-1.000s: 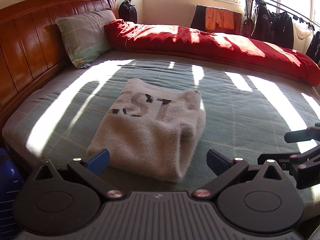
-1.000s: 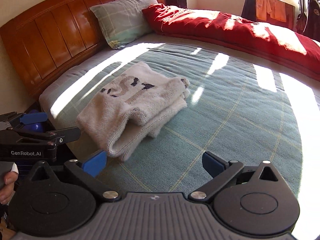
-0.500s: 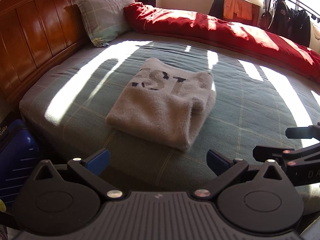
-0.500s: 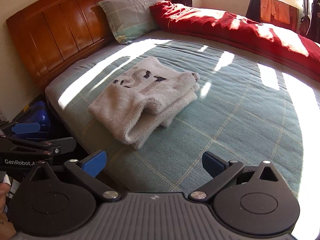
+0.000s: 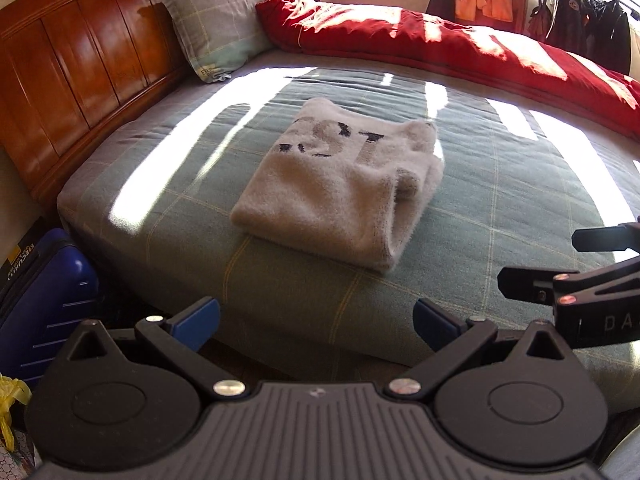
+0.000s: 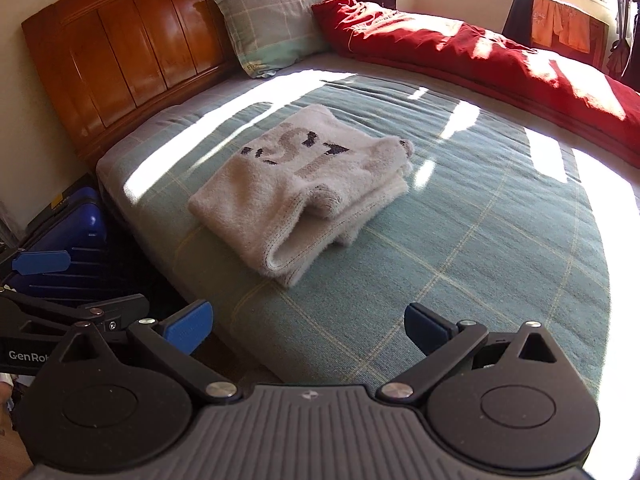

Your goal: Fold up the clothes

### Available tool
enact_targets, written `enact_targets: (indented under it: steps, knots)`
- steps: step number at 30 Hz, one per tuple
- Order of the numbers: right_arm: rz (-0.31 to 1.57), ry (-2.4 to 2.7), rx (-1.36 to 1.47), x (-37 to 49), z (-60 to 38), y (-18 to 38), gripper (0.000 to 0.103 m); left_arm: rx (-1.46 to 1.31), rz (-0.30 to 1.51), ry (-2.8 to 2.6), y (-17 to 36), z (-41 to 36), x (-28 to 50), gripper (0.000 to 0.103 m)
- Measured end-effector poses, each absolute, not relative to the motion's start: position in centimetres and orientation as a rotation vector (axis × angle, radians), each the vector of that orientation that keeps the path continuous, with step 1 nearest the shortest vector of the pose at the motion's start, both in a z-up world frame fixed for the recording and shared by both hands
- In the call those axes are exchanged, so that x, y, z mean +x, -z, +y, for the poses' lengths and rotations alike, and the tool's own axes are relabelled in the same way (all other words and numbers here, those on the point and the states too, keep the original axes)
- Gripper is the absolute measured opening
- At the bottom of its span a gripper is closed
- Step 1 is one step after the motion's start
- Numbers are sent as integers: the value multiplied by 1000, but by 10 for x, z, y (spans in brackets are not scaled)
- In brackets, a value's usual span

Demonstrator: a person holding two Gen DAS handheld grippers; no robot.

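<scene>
A fuzzy cream sweater (image 5: 340, 184) with dark lettering lies folded into a compact rectangle on the green checked bed (image 5: 500, 200), near its front edge. The same sweater (image 6: 296, 188) shows in the right wrist view. My left gripper (image 5: 316, 322) is open and empty, held off the bed's front edge, well short of the sweater. My right gripper (image 6: 308, 326) is open and empty too, hovering over the bed's near edge. The right gripper's fingers (image 5: 536, 284) reach into the left wrist view from the right; the left gripper's blue fingertip (image 6: 40, 262) appears at the left of the right wrist view.
A wooden headboard (image 5: 80, 80) and a checked pillow (image 5: 220, 24) are at the left. A red duvet (image 5: 460, 48) runs along the far side. A blue suitcase (image 5: 40, 292) stands on the floor by the bed's corner. Clothes hang on a rack (image 5: 580, 12) at the window.
Both grippers have drawn back from the bed, so the folded sweater looks smaller and farther. The bed's front edge and the blue suitcase have come into view.
</scene>
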State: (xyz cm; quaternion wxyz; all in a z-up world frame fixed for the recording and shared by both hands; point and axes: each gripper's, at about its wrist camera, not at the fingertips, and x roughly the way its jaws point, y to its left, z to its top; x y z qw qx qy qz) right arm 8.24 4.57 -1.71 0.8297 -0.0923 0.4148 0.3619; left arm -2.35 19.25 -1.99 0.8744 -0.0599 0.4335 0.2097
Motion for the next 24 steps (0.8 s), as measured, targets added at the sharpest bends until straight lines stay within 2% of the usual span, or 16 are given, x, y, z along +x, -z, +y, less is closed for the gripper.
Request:
enact_targets:
  steps: [24]
  knots:
    - [891,-779,-226,78,53,19,103,-157,934,-462,23,200,-22,102]
